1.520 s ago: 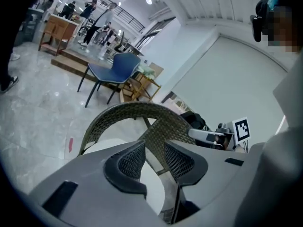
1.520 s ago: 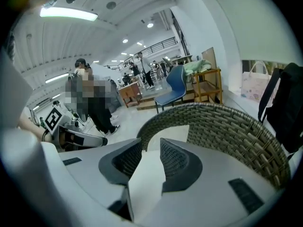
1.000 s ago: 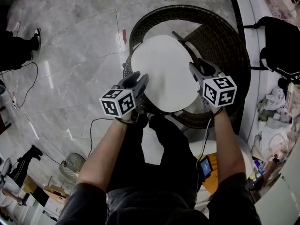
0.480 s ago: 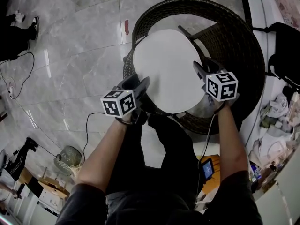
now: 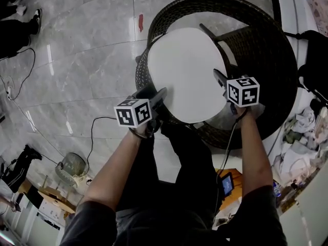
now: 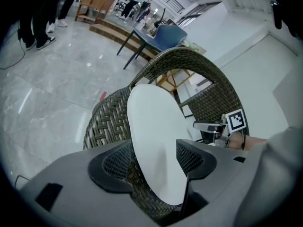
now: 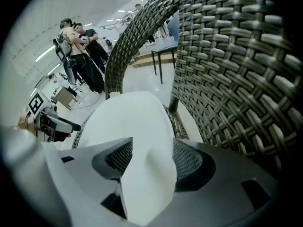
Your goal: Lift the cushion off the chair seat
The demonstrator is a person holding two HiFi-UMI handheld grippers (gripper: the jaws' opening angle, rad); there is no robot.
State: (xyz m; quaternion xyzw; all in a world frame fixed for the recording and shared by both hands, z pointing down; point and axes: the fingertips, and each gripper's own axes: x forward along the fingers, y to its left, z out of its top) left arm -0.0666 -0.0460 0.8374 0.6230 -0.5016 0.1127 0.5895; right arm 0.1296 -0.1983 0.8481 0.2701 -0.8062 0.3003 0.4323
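Note:
A round white cushion (image 5: 187, 73) lies on the seat of a dark wicker chair (image 5: 256, 40). My left gripper (image 5: 161, 94) is at the cushion's near-left edge, and my right gripper (image 5: 218, 76) at its right edge by the chair's armrest. In the left gripper view the cushion (image 6: 151, 126) runs between the opening jaws of the left gripper (image 6: 154, 157), with wicker showing in a gap beside the left pad. In the right gripper view the cushion's edge (image 7: 132, 122) fills the space between the opening jaws of the right gripper (image 7: 149, 160); no squeeze shows.
The chair's high woven back (image 7: 236, 70) rises close beside the right gripper. A black cable (image 5: 97, 132) and a small fan (image 5: 72, 173) lie on the marble floor at the left. Cluttered bags (image 5: 302, 122) sit at the right. People stand farther off (image 7: 80, 51).
Both grippers have sunk toward the cushion, one at each side of its rim. Their jaws stand wider than before. The cushion still rests on the seat.

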